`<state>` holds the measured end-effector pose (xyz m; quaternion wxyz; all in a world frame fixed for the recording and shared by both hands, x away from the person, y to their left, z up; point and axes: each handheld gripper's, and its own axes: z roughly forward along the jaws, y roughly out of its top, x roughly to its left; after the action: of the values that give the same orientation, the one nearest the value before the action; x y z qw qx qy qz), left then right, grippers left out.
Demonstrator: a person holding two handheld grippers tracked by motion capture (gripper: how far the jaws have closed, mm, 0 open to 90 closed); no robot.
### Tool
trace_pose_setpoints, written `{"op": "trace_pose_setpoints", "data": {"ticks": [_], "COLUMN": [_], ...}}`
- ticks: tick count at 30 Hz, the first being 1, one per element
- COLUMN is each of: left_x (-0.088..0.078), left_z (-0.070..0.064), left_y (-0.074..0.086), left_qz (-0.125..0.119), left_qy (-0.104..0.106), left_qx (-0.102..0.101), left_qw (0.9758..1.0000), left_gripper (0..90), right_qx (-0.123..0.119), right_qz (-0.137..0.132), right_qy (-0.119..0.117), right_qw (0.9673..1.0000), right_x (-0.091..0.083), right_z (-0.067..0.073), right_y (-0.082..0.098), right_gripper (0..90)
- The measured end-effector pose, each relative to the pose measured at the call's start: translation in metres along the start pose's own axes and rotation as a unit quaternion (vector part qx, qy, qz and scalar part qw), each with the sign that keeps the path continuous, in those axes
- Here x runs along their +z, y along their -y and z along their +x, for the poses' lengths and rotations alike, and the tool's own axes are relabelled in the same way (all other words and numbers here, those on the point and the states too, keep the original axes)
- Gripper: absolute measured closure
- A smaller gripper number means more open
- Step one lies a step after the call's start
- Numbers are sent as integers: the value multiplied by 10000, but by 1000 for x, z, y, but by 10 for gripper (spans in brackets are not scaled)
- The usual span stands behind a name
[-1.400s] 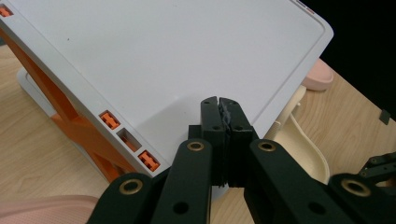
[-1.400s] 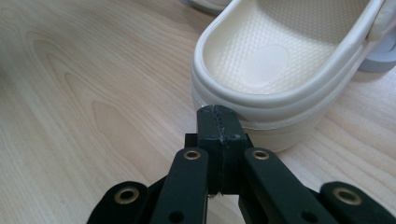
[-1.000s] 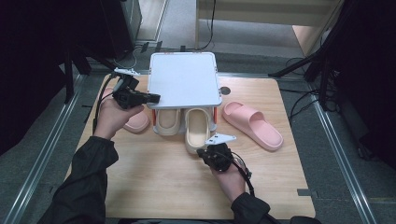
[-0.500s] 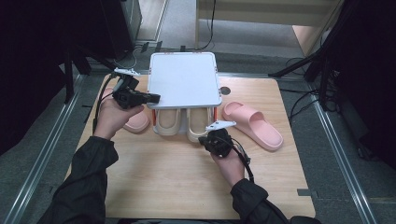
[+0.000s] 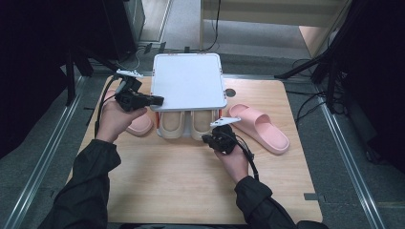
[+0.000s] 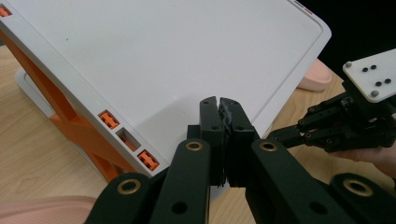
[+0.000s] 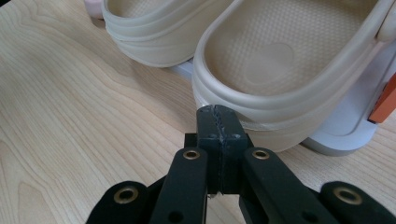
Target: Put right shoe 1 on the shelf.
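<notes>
The closed, empty right claw (image 7: 217,122) presses against the heel of the right beige shoe (image 7: 280,70) on the rack's (image 5: 188,78) lower shelf, apparently nudging it in. The left claw (image 6: 226,114), closed and empty, steadies the rack top. Next: push gently straight.

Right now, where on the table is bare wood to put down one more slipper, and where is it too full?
Free: the wide near strip of the table between the two sleeves, and the near right corner below the pink slipper. Crowded: the far middle, where the white rack stands over the beige slippers, with the right tool at their heels.
</notes>
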<state>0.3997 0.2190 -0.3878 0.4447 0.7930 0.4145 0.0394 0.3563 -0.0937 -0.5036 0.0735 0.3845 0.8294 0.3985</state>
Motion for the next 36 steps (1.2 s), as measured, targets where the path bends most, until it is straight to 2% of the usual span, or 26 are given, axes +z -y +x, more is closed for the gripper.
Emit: {"op": "trace_pose_setpoints", "data": {"ticks": [3, 7, 9, 12, 16, 20, 25, 30, 36], "left_x": [-1, -2, -4, -9, -19, -28, -39, -49, -59], "left_z": [0, 1, 0, -2, -4, -4, -3, -1, 6], "left_y": [0, 0, -1, -1, -1, 2, 8, 16, 28], "left_qz": [-8, -22, 15, -40, -108, -149, -192, -289, -307], "left_qy": [-47, -30, -59, -33, 3, -110, -205, -323, -518], "left_qx": [-3, -124, -108, -163, -286, -310, -358, -449, -539], "left_qw": [10000, 9999, 9999, 9999, 9995, 9993, 9990, 9981, 9967], "left_gripper": [883, 864, 840, 790, 671, 600, 533, 486, 499], "right_qx": [58, -61, -123, -201, -228, -335, -515, -576, -567], "right_qz": [6, -155, -204, -203, -226, -252, -274, -265, -363], "right_qy": [-21, -112, -179, -289, -528, -614, -728, -725, -731], "right_qw": [10000, 9998, 9996, 9992, 9981, 9972, 9956, 9953, 9950], "right_x": [-1, -13, -21, -32, -41, -48, -55, -62, -68], "right_z": [1, 5, 8, 11, 11, 13, 14, 14, 11], "right_y": [0, -1, 0, 3, 10, 17, 24, 25, 21], "right_gripper": [887, 869, 852, 801, 701, 603, 536, 514, 515]}}
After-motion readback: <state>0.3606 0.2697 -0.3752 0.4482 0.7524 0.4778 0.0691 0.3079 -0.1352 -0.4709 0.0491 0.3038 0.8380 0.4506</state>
